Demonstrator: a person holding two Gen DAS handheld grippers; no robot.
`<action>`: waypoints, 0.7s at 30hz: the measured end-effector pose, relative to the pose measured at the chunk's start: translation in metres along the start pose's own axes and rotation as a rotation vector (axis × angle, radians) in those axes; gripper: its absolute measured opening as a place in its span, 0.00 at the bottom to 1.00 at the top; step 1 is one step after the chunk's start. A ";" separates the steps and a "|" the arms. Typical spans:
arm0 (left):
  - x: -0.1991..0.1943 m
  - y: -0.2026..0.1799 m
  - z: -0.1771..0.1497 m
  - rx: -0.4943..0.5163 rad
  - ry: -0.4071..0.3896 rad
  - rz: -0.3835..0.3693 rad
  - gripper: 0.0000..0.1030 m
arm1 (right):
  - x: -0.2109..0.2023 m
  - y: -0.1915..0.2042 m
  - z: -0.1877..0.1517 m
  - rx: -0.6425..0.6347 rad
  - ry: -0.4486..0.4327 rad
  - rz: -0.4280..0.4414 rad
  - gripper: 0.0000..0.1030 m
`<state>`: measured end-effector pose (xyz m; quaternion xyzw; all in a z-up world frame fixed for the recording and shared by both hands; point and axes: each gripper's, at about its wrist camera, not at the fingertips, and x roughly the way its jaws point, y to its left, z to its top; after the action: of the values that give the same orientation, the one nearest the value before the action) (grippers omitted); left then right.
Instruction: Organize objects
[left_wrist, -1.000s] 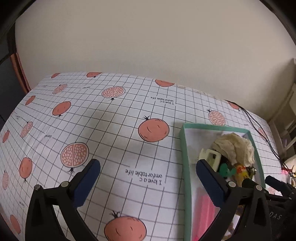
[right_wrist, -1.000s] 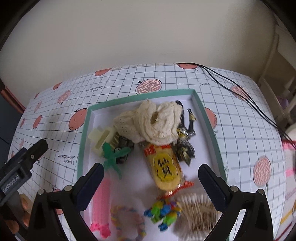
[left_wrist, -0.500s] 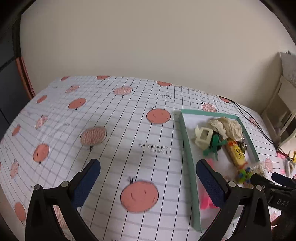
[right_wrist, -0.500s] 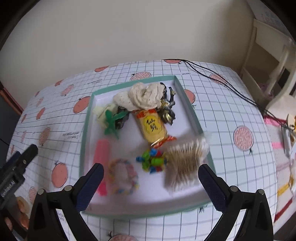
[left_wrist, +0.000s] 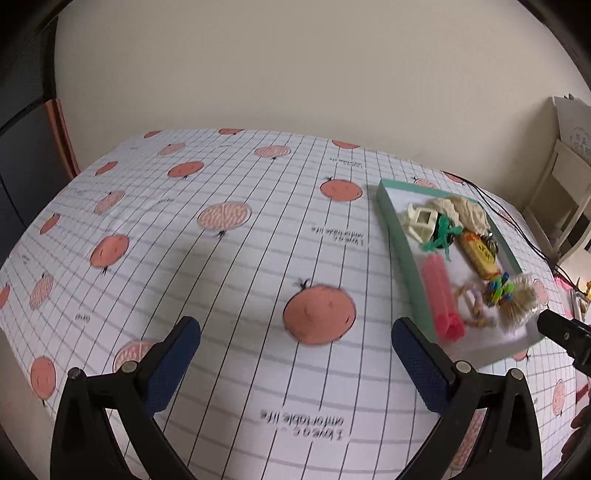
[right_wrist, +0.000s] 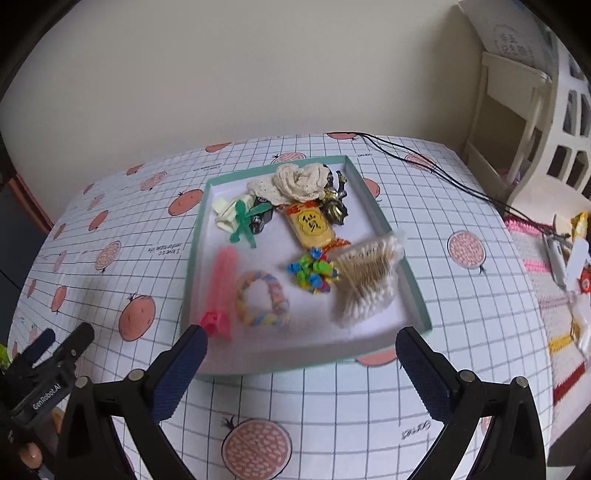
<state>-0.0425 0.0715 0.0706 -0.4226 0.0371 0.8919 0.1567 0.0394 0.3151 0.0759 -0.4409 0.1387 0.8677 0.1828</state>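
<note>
Tray (right_wrist: 402, 273) is centred at 12 o'clock of the open, empty right gripper (right_wrist: 301, 363), long axis running away; left gripper (left_wrist: 295, 354), also open, is offset, tray at its 2 o'clock.

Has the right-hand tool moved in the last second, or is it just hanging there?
Yes. The right tool has pulled back and up from the teal tray; the whole tray now shows, its near rim ahead of the fingertips.
</note>
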 end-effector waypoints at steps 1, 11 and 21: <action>-0.001 0.002 -0.004 -0.004 0.000 -0.001 1.00 | -0.001 0.000 -0.004 0.004 -0.002 0.001 1.00; -0.002 0.012 -0.047 -0.003 0.026 0.009 1.00 | -0.004 0.017 -0.052 -0.041 -0.027 -0.038 1.00; 0.009 0.030 -0.072 -0.031 0.071 0.022 1.00 | 0.025 0.030 -0.094 -0.063 0.049 -0.009 1.00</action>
<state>-0.0037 0.0307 0.0160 -0.4559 0.0335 0.8785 0.1388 0.0801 0.2547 0.0042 -0.4682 0.1138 0.8598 0.1691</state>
